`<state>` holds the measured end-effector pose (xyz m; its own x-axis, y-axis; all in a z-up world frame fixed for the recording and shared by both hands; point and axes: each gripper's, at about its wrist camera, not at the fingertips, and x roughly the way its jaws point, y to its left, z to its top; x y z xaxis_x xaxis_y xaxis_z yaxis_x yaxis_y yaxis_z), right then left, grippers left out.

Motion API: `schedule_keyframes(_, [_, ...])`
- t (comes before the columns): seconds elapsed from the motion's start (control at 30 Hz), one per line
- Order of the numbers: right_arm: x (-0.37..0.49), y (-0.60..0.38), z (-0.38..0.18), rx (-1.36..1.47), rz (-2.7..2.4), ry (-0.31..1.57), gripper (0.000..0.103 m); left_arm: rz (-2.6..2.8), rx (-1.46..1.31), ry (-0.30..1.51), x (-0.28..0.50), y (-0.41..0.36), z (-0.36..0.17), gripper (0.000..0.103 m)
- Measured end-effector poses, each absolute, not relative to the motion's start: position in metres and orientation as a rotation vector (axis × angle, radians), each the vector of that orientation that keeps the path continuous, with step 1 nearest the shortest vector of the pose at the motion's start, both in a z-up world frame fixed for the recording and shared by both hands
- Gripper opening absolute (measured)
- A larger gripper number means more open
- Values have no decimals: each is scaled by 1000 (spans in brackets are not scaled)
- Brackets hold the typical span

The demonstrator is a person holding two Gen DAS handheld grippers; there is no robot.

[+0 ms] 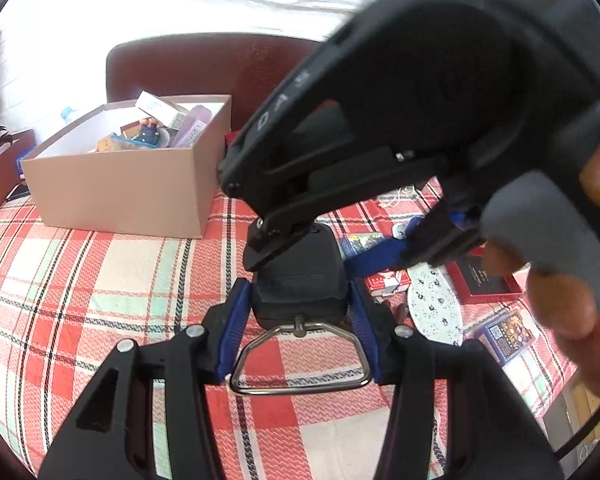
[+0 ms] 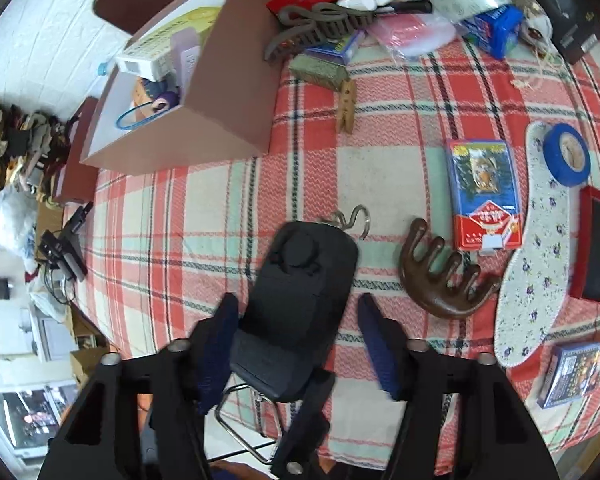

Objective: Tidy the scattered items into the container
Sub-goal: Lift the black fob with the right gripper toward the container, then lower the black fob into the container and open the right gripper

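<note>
A black plastic hand-held scale with a bent steel wire handle (image 1: pixel 300 280) is sitting between the blue pads of the left gripper (image 1: pixel 298 332), which is clamping its body from both sides just above the red, white and green checked cloth on the desk (image 1: pixel 100 280). In the right wrist view the same scale (image 2: pixel 300 300) is lying in the gap of the right gripper (image 2: pixel 296 340), whose jaws are standing partly apart, their pads clear of the scale's sides. No earlier view is given, so only this much of its state can be told. A steel S-shaped hook (image 2: pixel 350 220) is poking out just beyond the scale's far end. Ahead and to the right of the right gripper a dark brown wooden hand-shaped massager (image 2: pixel 444 280) is lying, and beyond it a red and blue card box (image 2: pixel 484 196). A flowered white insole (image 2: pixel 536 248) is stretching further right, with a blue tape roll (image 2: pixel 566 154) on its far end. Ahead and to the left, well apart, the open pink cardboard box (image 2: pixel 228 92) is standing, already holding several things.
</note>
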<state>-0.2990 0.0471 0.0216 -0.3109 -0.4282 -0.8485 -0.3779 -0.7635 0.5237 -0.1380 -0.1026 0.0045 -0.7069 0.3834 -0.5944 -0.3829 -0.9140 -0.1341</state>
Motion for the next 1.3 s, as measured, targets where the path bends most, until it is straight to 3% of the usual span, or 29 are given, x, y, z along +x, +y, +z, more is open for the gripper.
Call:
schedule_keyframes(0.3, [-301, 47, 40, 1782, -2321, -1002, 54, 2597, -863, 18, -145, -109, 25, 49])
schedule_keyframes(0.67, [-328, 32, 112, 1677, -2423, -865, 54, 2664, -766, 35, -168, -129, 82, 49])
schedule_keyframes(0.93, [-397, -9, 154, 1609, -2443, -735, 54, 2737, -750, 6, -218, -177, 106, 49])
schedule_keyframes(1.3, [-512, -51, 154, 1595, -2390, -640, 54, 2807, -804, -32, -312, -234, 101, 50])
